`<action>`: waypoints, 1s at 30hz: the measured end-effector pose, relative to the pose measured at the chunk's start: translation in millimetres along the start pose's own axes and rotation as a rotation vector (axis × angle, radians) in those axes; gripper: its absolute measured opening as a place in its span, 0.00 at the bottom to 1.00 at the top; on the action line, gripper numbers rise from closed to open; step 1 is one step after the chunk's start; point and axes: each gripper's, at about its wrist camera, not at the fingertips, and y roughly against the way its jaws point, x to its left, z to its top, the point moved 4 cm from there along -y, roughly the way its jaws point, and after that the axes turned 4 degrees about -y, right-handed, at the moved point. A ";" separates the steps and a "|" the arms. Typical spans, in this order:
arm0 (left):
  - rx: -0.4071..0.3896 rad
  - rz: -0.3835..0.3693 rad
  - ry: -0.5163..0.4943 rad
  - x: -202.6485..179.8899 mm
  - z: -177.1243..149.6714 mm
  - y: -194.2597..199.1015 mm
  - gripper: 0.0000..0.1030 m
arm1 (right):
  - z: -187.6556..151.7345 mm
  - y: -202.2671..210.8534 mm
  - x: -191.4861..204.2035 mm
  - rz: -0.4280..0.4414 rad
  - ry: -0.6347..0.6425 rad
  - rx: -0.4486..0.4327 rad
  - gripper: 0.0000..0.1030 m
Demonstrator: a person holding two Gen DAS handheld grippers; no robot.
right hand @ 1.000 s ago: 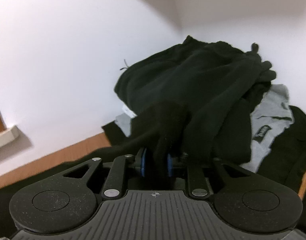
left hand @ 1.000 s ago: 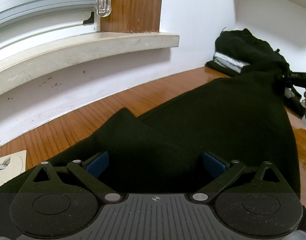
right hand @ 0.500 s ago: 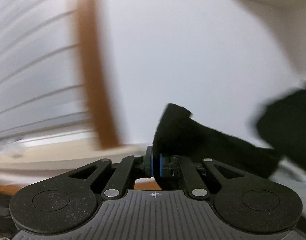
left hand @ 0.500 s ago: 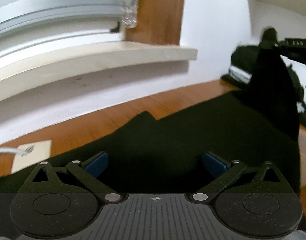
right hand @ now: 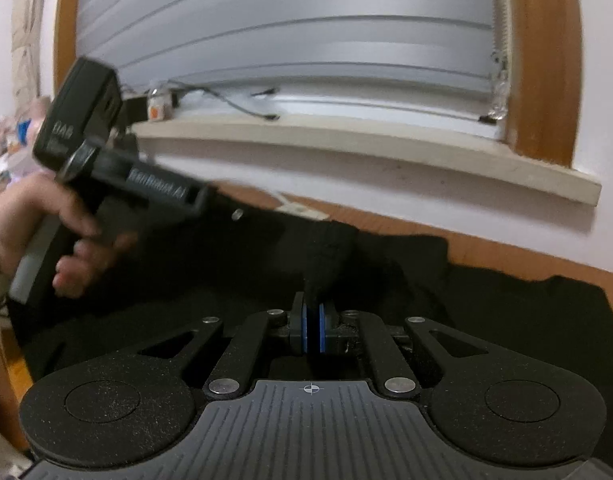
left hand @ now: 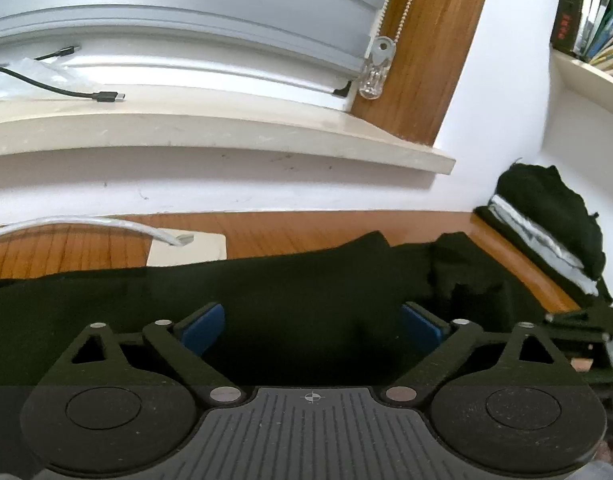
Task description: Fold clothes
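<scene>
A black garment (left hand: 298, 292) lies spread over the wooden table (left hand: 306, 228) below the window sill. My left gripper (left hand: 312, 326) hovers low over it; its jaws are closing but still stand wide, the blue pads (left hand: 202, 326) pressing on nothing. My right gripper (right hand: 313, 326) is shut on a corner of the black garment (right hand: 330, 252), which it holds folded back over the rest of the cloth. In the right wrist view the left gripper's body (right hand: 118, 184) and the hand (right hand: 22, 220) holding it show at the left. Part of the right gripper's linkage (left hand: 578, 332) appears at the left wrist view's right edge.
A pile of black and grey clothes (left hand: 550, 216) sits in the far right corner by the wall. A white socket plate with a cable (left hand: 186, 246) lies on the table behind the garment. The stone window sill (left hand: 226, 136) juts out above, with a black cable (left hand: 102, 96) on it. Books (left hand: 594, 12) stand on a shelf at upper right.
My right gripper has swung the garment's corner away from the clothes pile and across over the spread cloth, towards the window. The left gripper has shifted sideways and its jaws have narrowed a little.
</scene>
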 end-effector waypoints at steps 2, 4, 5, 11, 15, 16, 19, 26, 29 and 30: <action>-0.005 -0.025 -0.001 -5.7 2.1 -0.7 0.85 | -2.6 1.5 5.0 -0.009 0.022 0.008 0.07; -0.009 -0.047 -0.008 -13.5 4.5 -2.4 0.83 | -2.9 3.3 6.1 -0.016 0.035 0.014 0.07; -0.011 -0.059 -0.016 -19.1 6.3 -4.3 0.80 | -6.3 5.6 7.6 -0.020 0.039 0.016 0.07; -0.023 -0.101 -0.140 -62.3 22.2 -12.7 0.63 | -19.7 12.5 9.1 -0.049 0.048 0.005 0.07; -0.026 -0.136 -0.238 -95.4 35.7 -14.2 0.60 | -22.2 22.2 6.7 -0.056 0.036 -0.023 0.07; -0.026 -0.145 -0.266 -104.2 39.1 -14.4 0.60 | -20.4 22.3 4.4 -0.056 0.033 -0.027 0.07; -0.018 -0.166 -0.379 -134.3 45.6 -15.4 0.61 | -22.3 32.9 2.1 -0.061 0.022 -0.049 0.07; 0.086 -0.214 -0.589 -195.0 39.1 -38.6 0.66 | -29.4 48.4 -3.5 -0.068 -0.009 -0.079 0.07; 0.148 -0.225 -0.648 -207.0 32.4 -51.8 0.66 | -32.1 49.6 -7.6 -0.066 -0.025 -0.077 0.07; 0.171 -0.223 -0.674 -209.4 30.6 -57.0 0.66 | -32.8 49.5 -9.1 -0.065 -0.031 -0.075 0.07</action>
